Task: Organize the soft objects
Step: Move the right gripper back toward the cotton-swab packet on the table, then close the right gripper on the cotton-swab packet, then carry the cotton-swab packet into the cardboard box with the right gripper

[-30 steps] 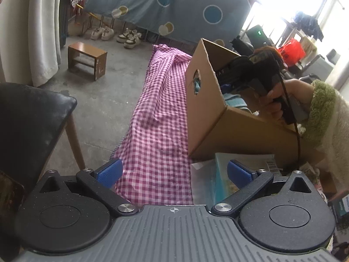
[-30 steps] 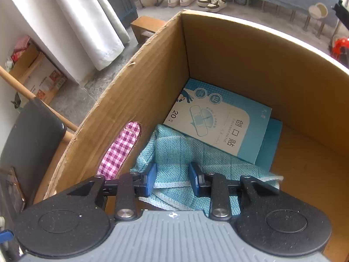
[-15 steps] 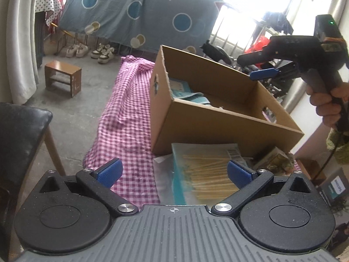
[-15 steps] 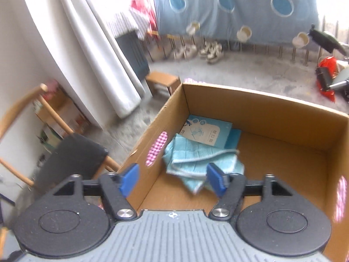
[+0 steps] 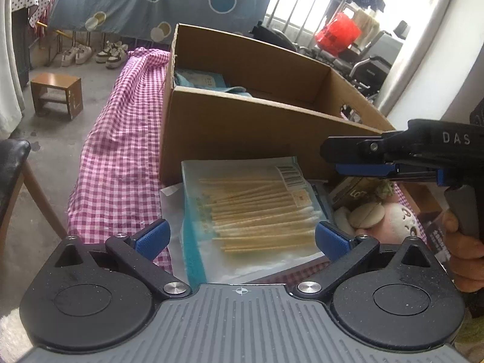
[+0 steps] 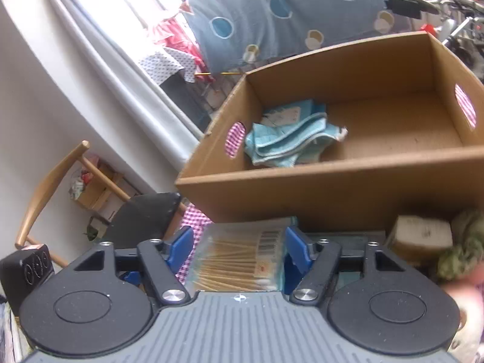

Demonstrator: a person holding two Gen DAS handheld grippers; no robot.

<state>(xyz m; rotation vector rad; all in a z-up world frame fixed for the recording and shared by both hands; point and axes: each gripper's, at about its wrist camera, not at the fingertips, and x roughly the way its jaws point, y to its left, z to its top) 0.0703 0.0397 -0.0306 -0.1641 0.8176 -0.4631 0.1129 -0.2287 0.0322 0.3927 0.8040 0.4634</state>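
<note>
A cardboard box (image 6: 332, 181) stands on the pink checked cloth (image 5: 121, 157). Inside at its left end lie a folded teal cloth (image 6: 287, 142) and a blue packet (image 6: 284, 115). A clear bag of cotton swabs (image 5: 254, 208) lies in front of the box. My left gripper (image 5: 240, 239) is open and empty just above the bag's near edge. My right gripper (image 6: 239, 245) is open and empty above the bag's far part; it also shows in the left wrist view (image 5: 363, 163) at the right. A pink plush toy (image 5: 381, 217) lies to the right of the bag.
A small carton (image 6: 420, 233) and a green fuzzy item (image 6: 466, 242) sit right of the bag. A black-seated wooden chair (image 6: 145, 217) stands left of the table. A wooden stool (image 5: 57, 95) and shoes (image 5: 93, 54) are on the floor beyond.
My right gripper let go of the teal cloth inside the box, opened, rose out and came down in front of the box over the swab bag. My left gripper stayed open, turning rightward.
</note>
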